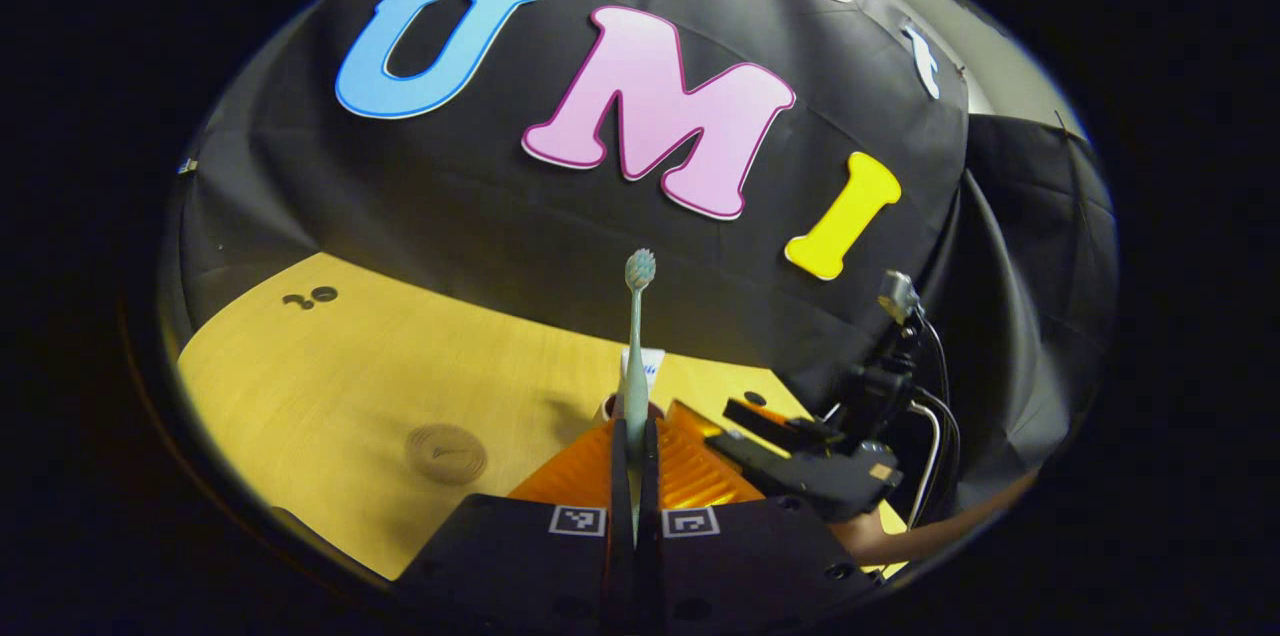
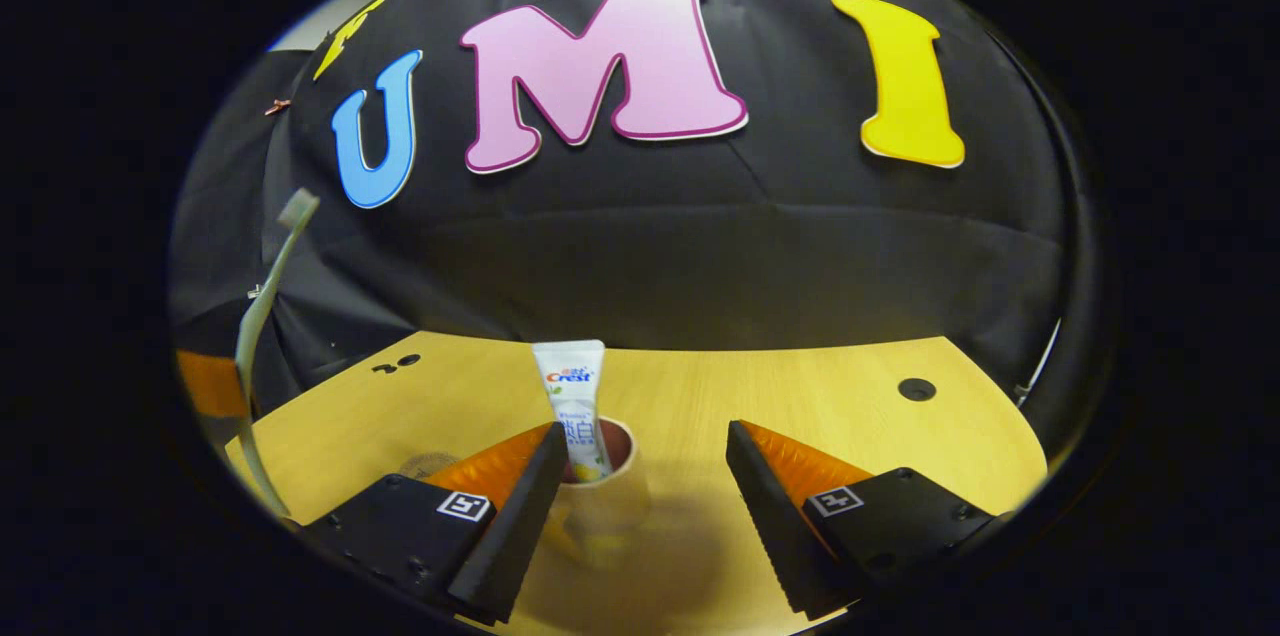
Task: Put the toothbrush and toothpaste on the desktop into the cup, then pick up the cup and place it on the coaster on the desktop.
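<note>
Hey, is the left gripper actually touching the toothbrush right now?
Touching. In the left gripper view, the left gripper has both fingers closed flat against the toothbrush handle, with no gap on either side; the brush stands upright.

A: What colour is the toothbrush (image 1: 636, 356)?
B: Pale teal, with whitish bristles. The toothpaste (image 2: 577, 406) tube is white, printed in red and blue.
A: And the cup (image 2: 600, 501)?
B: Cream outside, reddish-brown inside. The desktop (image 2: 800, 396) is yellow wood-grain, the coaster (image 1: 446, 453) tan.
A: The left gripper (image 1: 634, 476)?
B: Black, with orange ribbed fingers and black-and-white square markers.
</note>
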Tool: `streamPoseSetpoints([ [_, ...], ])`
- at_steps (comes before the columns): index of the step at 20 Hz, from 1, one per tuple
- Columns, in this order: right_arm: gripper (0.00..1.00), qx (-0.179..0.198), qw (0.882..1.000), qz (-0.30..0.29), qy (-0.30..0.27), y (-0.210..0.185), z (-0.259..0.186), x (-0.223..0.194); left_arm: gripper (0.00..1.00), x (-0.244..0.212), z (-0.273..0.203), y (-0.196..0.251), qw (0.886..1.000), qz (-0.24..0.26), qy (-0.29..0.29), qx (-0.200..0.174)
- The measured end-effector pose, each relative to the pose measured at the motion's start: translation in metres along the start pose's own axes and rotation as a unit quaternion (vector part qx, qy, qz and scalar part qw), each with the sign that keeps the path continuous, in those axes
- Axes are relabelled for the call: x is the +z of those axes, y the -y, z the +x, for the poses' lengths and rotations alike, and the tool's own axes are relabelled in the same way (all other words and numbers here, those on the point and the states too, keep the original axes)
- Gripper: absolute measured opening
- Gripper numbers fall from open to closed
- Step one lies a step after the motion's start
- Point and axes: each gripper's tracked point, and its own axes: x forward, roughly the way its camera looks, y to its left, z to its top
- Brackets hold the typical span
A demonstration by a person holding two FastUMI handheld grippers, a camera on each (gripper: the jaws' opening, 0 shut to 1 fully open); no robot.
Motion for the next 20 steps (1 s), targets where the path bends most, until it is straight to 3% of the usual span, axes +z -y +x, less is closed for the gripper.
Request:
streamPoseSetpoints([
  [8, 0.98, -0.03, 0.999, 0.0, -0.038, 0.036, -0.031, -0.026, 0.06, 0.029, 0.092, 0.018, 0.995, 0.056, 0.067, -0.046],
  [14, 0.98, -0.043, 0.998, 0.019, -0.05, 0.047, -0.041, -0.036, 0.06, 0.016, 0.146, 0.011, 0.991, 0.07, 0.104, -0.048],
  [20, 0.98, -0.045, 0.998, 0.006, -0.051, 0.05, -0.037, -0.05, 0.06, -0.015, 0.167, -0.008, 0.989, 0.081, 0.123, -0.033],
])
